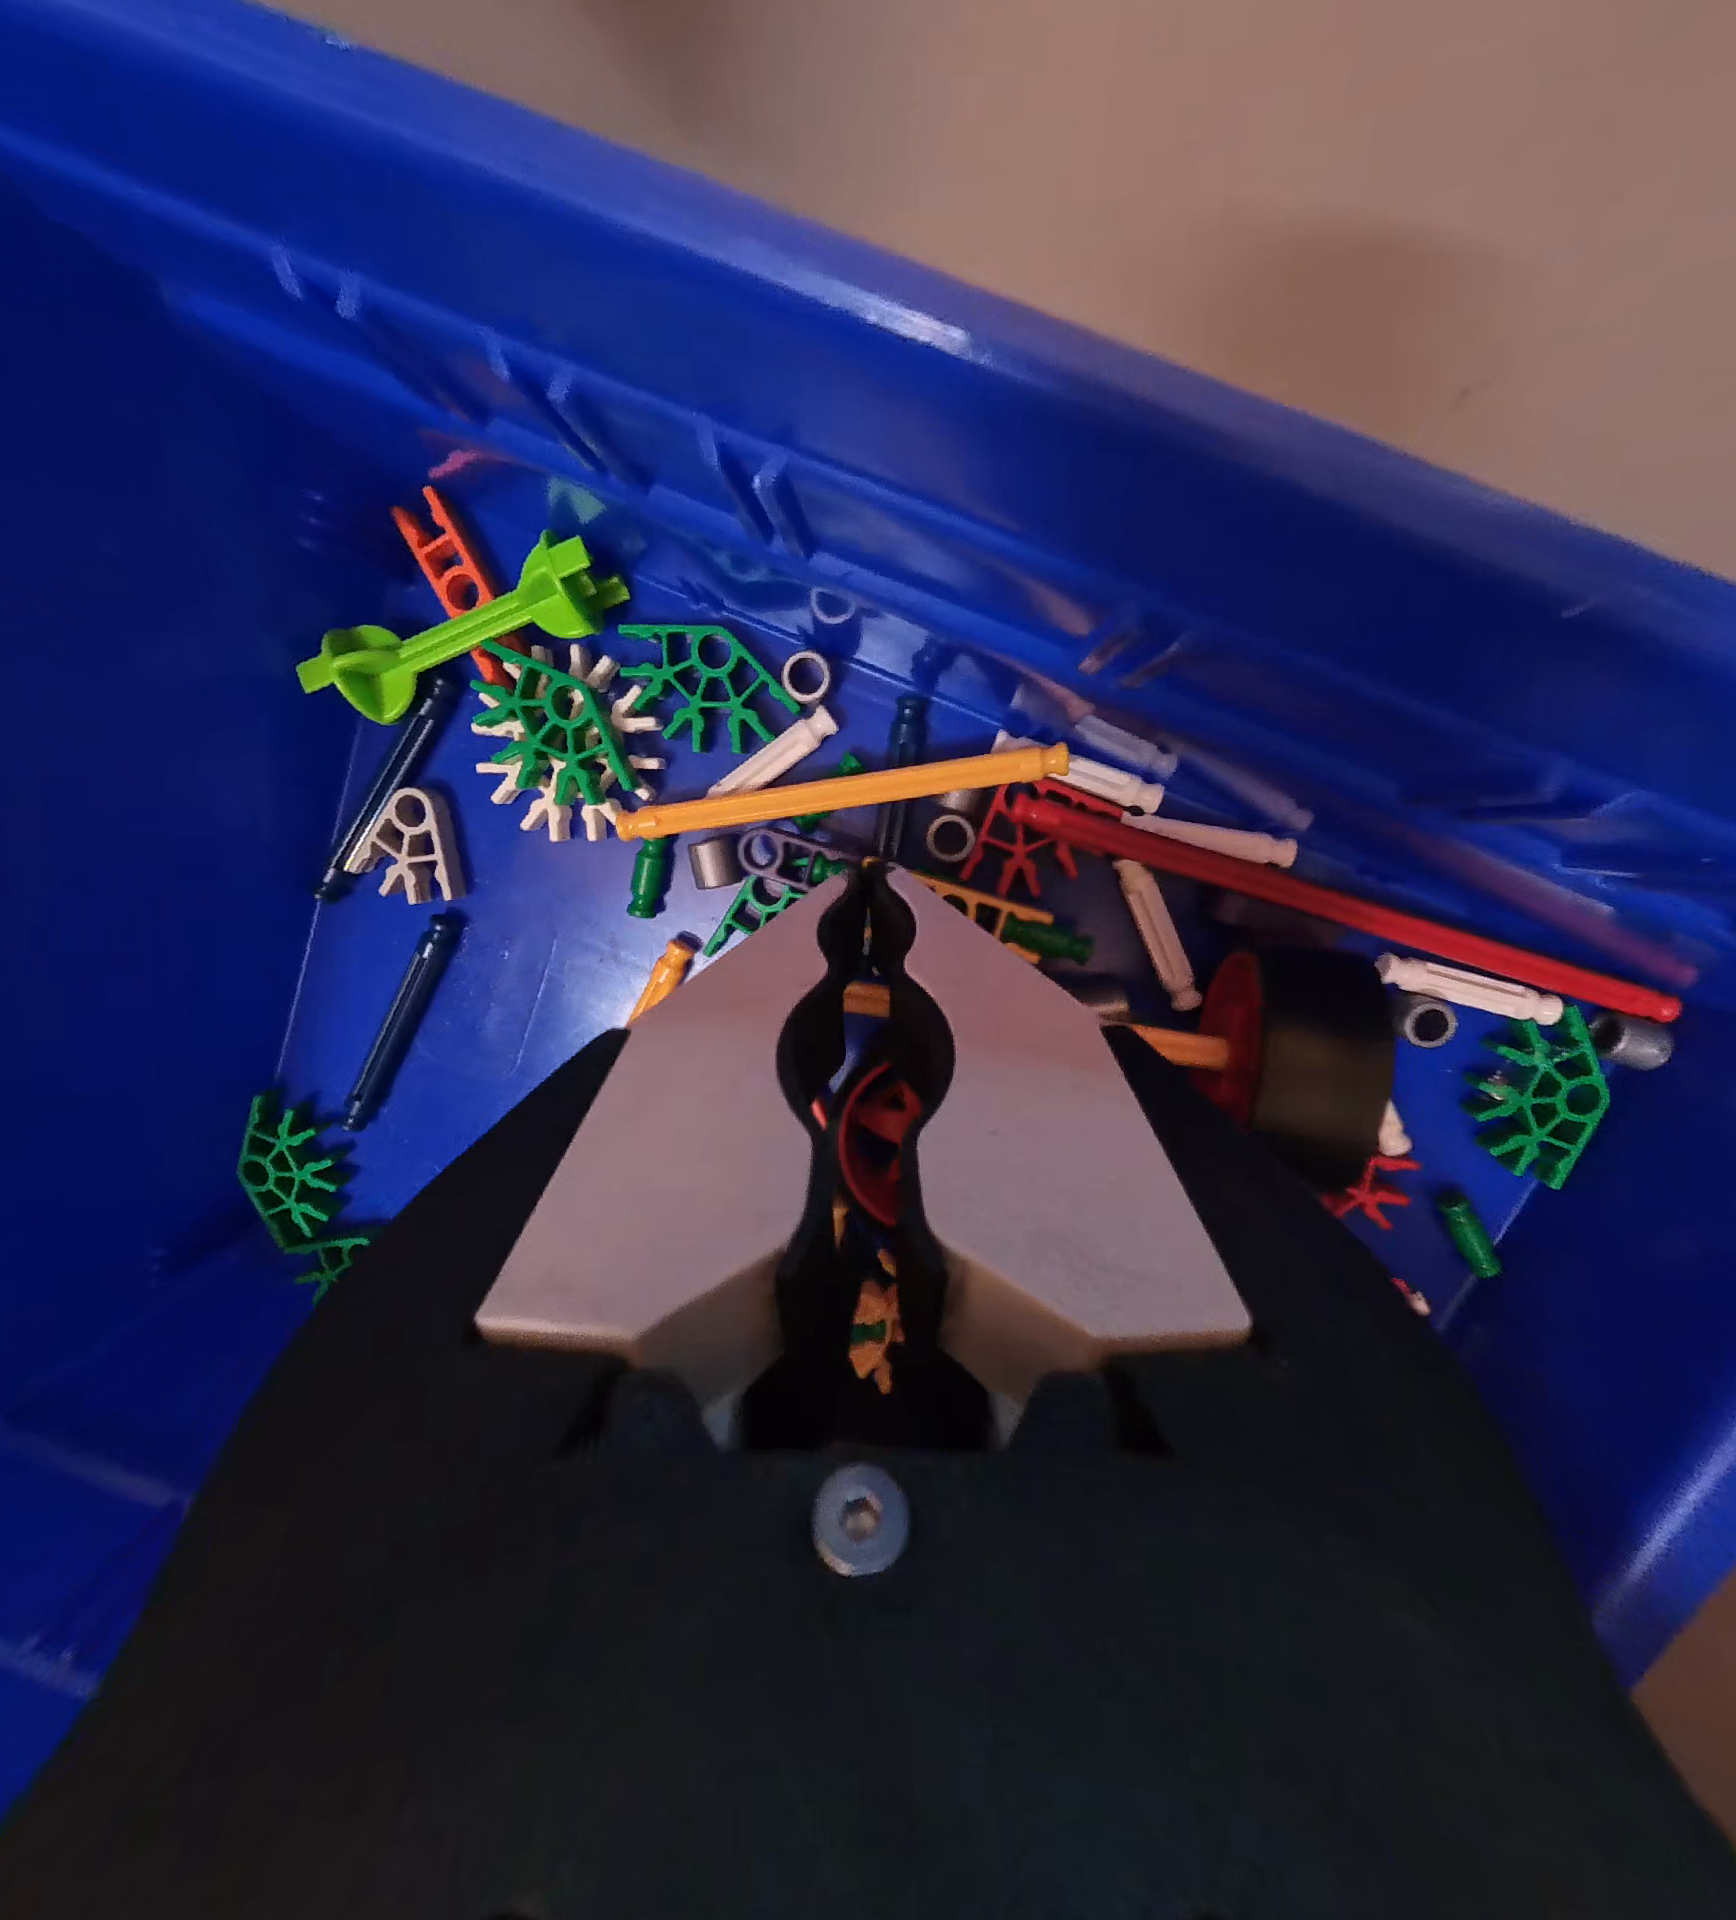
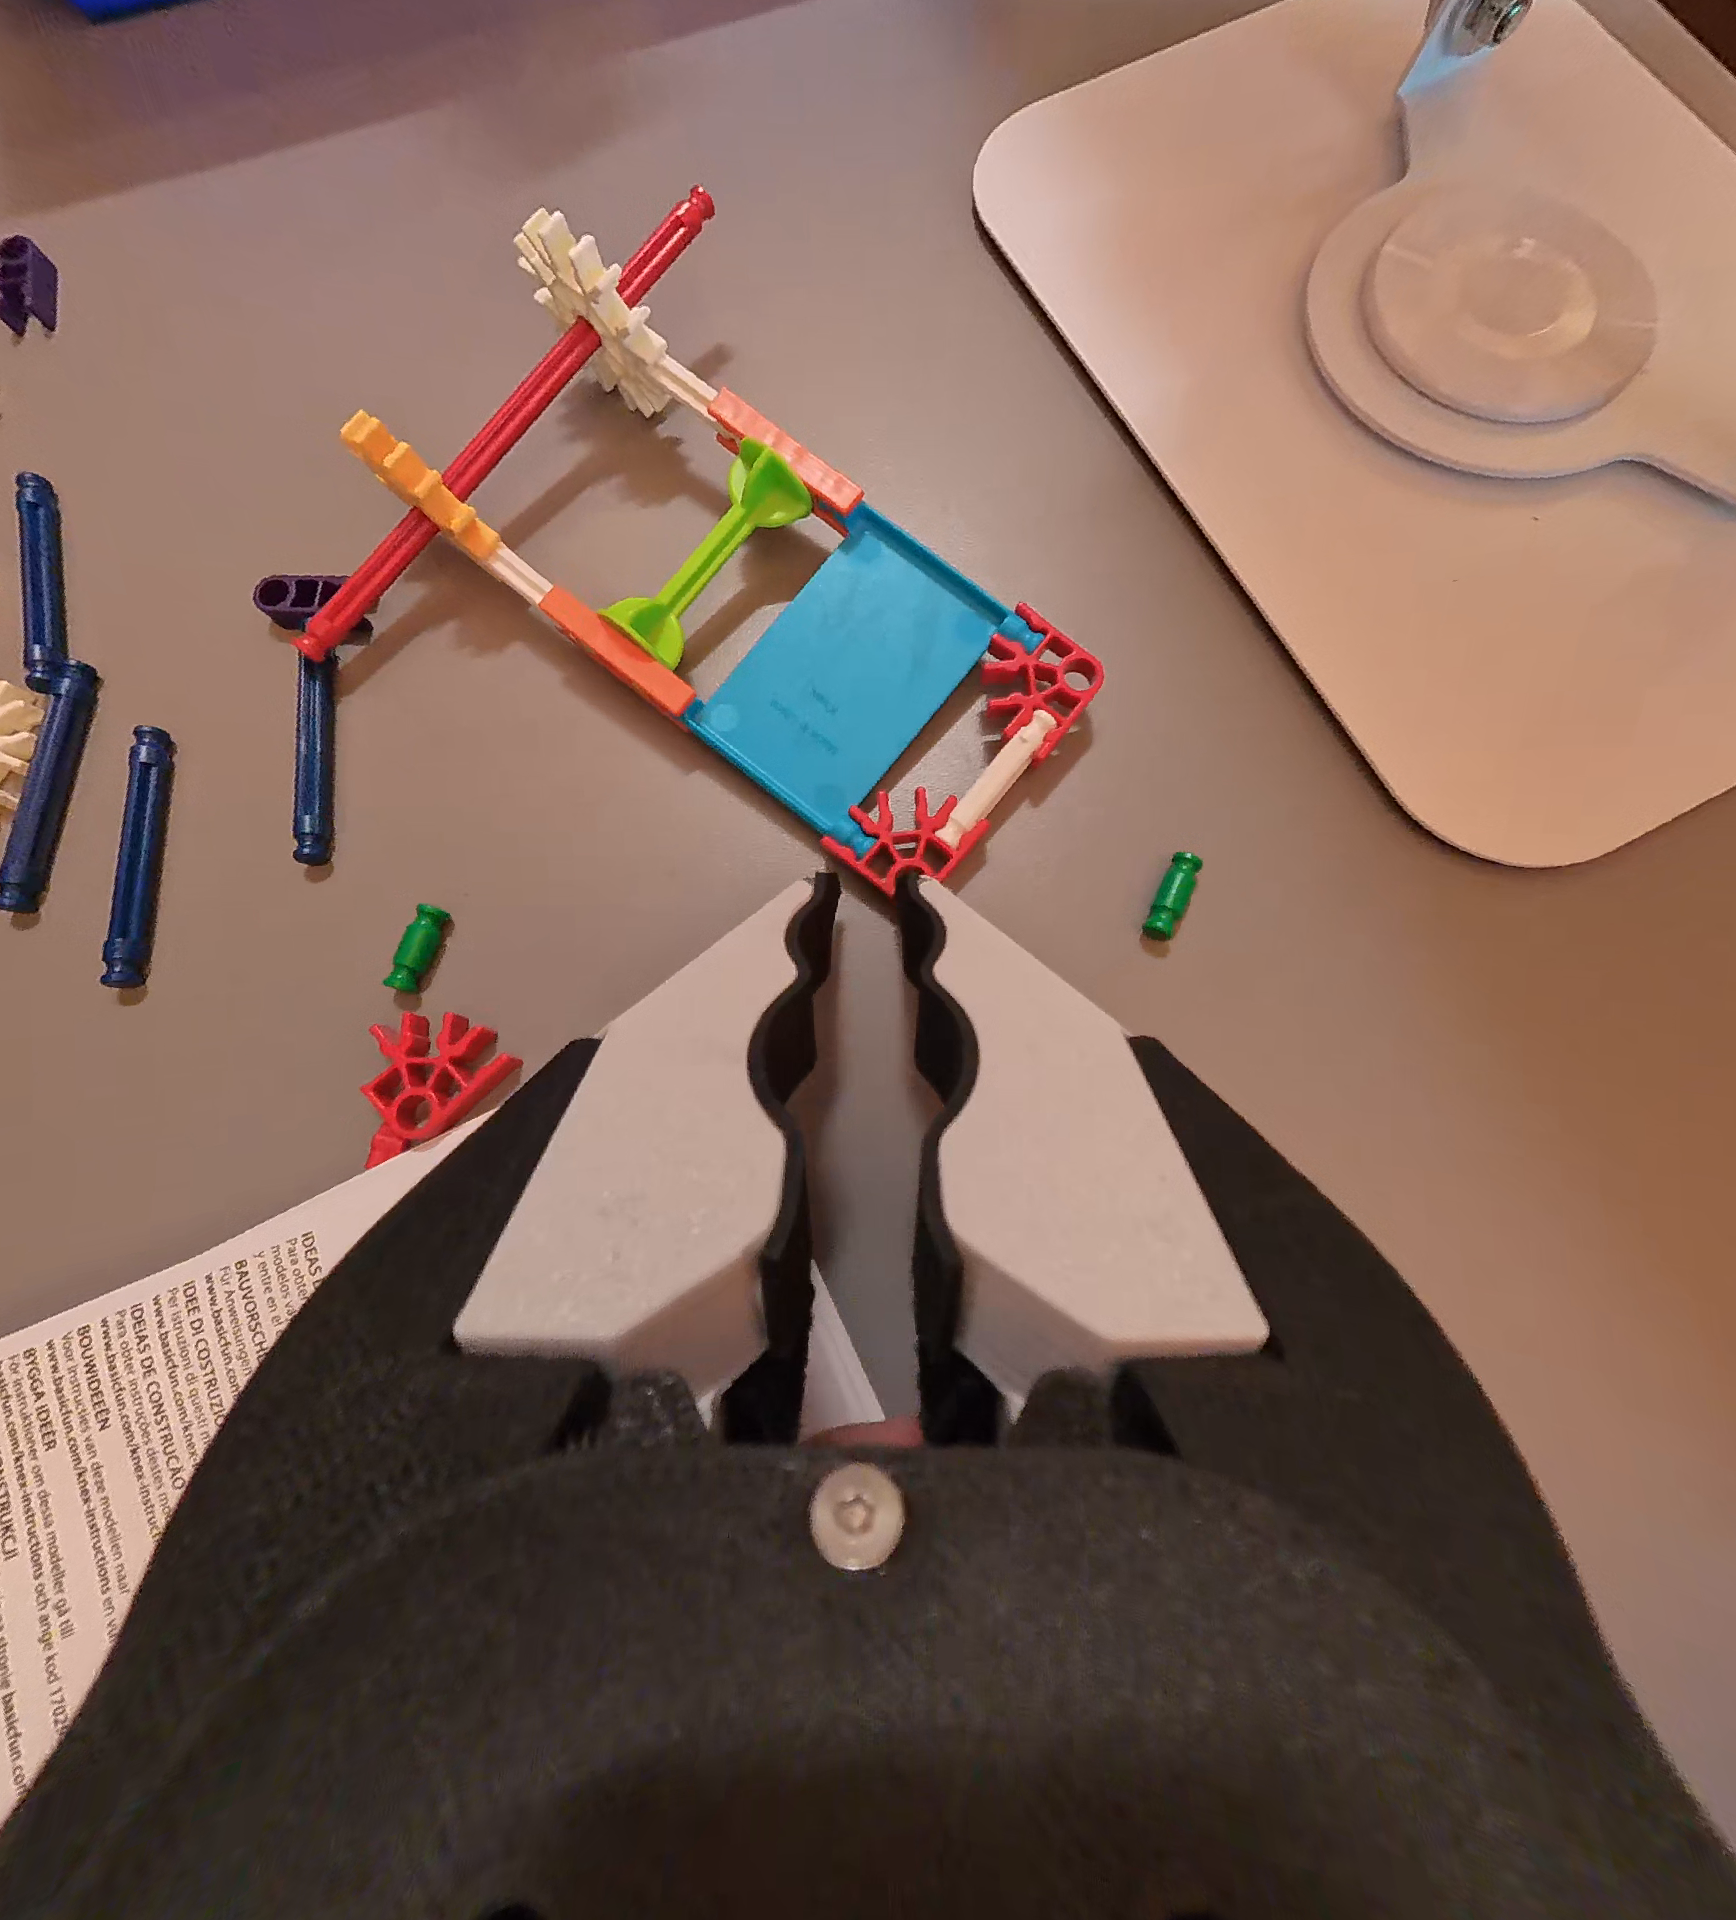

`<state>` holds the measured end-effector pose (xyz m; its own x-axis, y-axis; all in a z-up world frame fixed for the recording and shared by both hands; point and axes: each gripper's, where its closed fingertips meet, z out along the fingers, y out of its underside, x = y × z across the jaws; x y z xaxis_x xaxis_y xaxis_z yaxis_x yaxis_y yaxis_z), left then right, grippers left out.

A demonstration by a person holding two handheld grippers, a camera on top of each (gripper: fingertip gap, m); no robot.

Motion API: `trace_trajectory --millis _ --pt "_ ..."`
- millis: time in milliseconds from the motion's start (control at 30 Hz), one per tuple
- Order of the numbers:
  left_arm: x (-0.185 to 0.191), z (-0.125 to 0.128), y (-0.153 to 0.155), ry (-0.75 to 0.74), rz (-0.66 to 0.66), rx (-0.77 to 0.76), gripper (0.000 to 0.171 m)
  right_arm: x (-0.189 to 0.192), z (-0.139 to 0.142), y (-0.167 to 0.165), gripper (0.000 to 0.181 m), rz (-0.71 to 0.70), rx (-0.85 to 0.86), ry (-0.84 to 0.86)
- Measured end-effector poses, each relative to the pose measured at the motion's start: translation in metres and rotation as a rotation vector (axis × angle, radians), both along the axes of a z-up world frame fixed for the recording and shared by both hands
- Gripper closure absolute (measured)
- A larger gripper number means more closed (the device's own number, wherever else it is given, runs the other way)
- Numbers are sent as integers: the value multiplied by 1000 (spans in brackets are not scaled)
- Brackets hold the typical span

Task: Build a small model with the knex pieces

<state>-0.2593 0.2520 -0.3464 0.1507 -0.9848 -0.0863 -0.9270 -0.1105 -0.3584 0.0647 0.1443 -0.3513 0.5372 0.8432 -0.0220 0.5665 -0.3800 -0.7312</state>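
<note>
Left wrist view: left claw (image 1: 866,873) pressed together at the tips, empty, over a blue plastic bin (image 1: 1051,499) of loose construction-toy rods and connectors; tips nearest a yellow rod (image 1: 843,795).
Right wrist view: right claw (image 2: 866,883) slightly apart, tips just beside a red connector (image 2: 903,844) on the toy frame.
Frame: blue panel (image 2: 843,675), lime spool piece (image 2: 708,556), long red rod (image 2: 511,416), frame centre.
Counts: four dark blue rods (image 2: 139,857) left; two green short rods (image 2: 1170,894).
Worktop (image 2: 1259,1039): grey, smooth.

close overhead wrist views — nothing shared
</note>
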Motion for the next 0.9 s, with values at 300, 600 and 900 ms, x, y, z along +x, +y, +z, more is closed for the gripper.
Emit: trace_trajectory --millis 300,600,900 --pt "-22 20 51 115 93 309 170 1 0 0 170 -4 0 -4" --pt "3 -2 11 69 -98 141 159 3 -1 3 170 -17 -9 1" --pt "-26 -2 38 198 -3 221 153 5 -3 4 170 -19 -18 2"
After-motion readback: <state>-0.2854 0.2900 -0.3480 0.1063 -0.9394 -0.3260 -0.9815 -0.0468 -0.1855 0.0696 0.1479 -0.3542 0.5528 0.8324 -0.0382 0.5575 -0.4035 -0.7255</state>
